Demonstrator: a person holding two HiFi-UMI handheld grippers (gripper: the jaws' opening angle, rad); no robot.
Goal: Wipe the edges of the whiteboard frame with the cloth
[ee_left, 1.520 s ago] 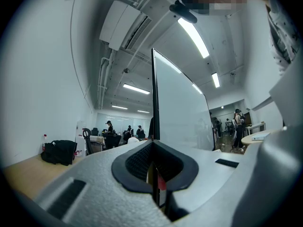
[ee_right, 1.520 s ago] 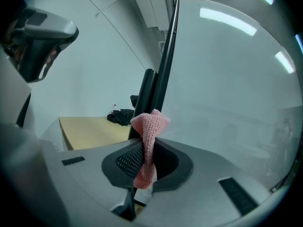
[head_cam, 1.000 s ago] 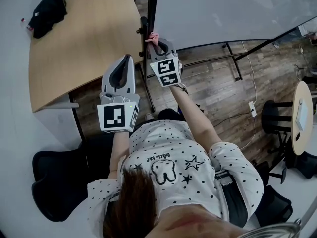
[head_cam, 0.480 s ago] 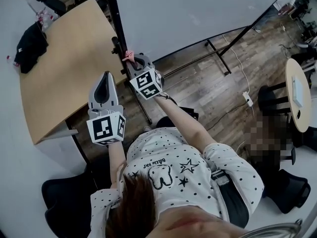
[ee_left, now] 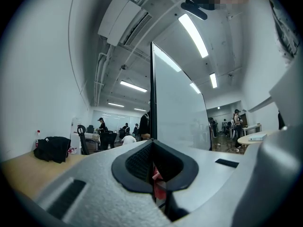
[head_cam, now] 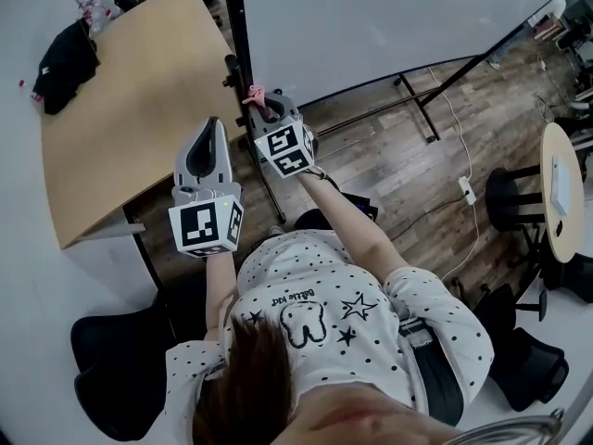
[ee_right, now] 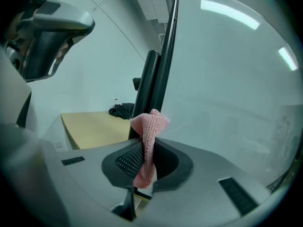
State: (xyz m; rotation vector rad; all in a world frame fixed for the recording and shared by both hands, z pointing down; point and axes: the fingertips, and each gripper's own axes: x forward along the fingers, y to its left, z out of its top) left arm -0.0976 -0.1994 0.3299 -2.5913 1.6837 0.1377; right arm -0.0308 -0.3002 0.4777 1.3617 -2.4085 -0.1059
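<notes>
The whiteboard (head_cam: 389,17) stands ahead with a black frame post (head_cam: 238,26) on its left edge. My right gripper (head_cam: 269,109) is shut on a pink knitted cloth (head_cam: 254,92), which it holds against that post. In the right gripper view the cloth (ee_right: 147,141) sticks up from the closed jaws (ee_right: 147,157), right in front of the post (ee_right: 147,84). My left gripper (head_cam: 211,135) hovers just left of the right one, shut and empty. In the left gripper view its jaws (ee_left: 152,160) point at the board's edge (ee_left: 153,93).
A wooden table (head_cam: 120,100) with a black garment (head_cam: 65,54) on it stands left of the board. The board's stand legs (head_cam: 417,100) and a power strip (head_cam: 466,189) lie on the wood floor. A round table (head_cam: 561,202) is at right, a black chair (head_cam: 111,360) at lower left.
The head view has swung. The right gripper still holds the cloth at the frame post, seemingly a little lower along it. The left gripper stays beside it, shut.
</notes>
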